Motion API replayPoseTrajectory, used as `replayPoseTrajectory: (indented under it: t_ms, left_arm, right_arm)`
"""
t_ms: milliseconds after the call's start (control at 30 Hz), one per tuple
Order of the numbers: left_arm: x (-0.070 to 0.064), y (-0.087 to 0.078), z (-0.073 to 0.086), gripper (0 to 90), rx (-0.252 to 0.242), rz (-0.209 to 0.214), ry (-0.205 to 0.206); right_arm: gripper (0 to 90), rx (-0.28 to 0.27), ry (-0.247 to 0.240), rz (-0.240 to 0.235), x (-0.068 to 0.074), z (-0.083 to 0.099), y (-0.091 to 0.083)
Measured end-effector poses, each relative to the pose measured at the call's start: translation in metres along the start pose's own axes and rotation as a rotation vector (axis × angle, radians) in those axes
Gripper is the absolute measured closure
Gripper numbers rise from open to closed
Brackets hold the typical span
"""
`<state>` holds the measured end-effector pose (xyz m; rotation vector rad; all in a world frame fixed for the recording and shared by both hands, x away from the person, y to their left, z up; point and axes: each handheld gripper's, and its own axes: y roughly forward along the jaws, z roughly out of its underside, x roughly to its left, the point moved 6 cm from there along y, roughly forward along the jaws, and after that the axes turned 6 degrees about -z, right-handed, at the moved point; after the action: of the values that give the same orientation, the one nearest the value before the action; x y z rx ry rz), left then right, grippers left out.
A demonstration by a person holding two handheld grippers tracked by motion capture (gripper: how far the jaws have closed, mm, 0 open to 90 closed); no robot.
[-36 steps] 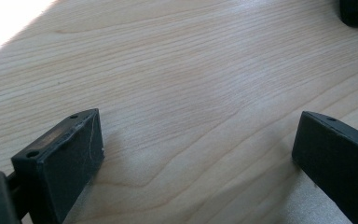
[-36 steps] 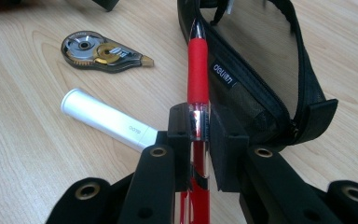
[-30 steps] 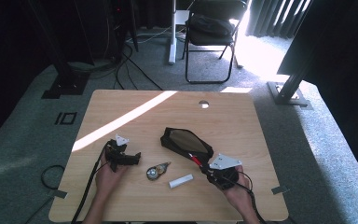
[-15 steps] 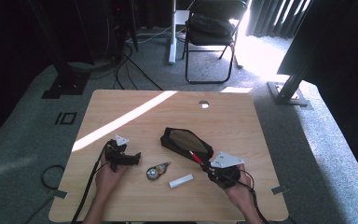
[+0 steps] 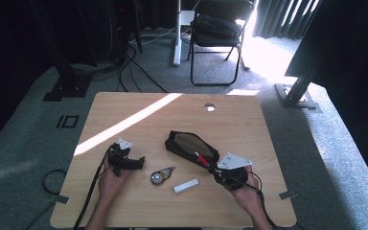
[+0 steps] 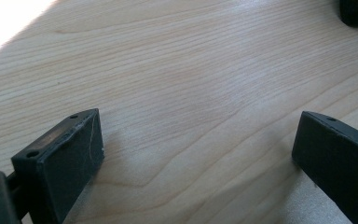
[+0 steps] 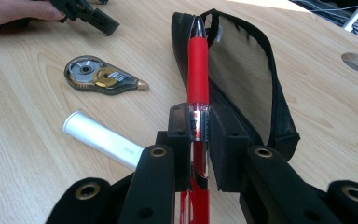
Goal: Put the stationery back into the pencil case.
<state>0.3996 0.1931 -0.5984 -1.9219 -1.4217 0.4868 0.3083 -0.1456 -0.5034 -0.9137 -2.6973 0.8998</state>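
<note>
Count: one red pen (image 7: 198, 70), one black pencil case (image 7: 242, 70), one tape dispenser (image 7: 102, 75), one white tube (image 7: 103, 138), two grippers, one folding chair (image 5: 218, 36) at the top centre of the high view.
Pen: red barrel with a black tip and a clear band where the jaws press it; it runs up the middle of the right gripper view, its tip at the top edge of the case's open mouth.
Pencil case: black with a mesh side, lying right of centre on the table (image 5: 268, 120).
Right gripper (image 7: 200, 123): clenched on the pen, lower right of the table in the high view.
Left gripper (image 6: 196, 144): jaws spread wide over bare wood, lower left of the table.
Hard to make out: the pen's lower end is cut off by the bottom edge; the tube's near end is hidden behind a jaw; lettering on the tube is too small to read.
</note>
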Motion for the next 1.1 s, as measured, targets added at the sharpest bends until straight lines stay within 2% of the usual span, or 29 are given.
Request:
replayPoseTrajectory:
  t_ms: [1100]
  left_arm:
    - [0.0,0.0,0.0,2.3,0.0,0.0,0.0]
  right_arm:
    - [79.6,-0.041,0.014,0.024,-0.018,-0.018,-0.006]
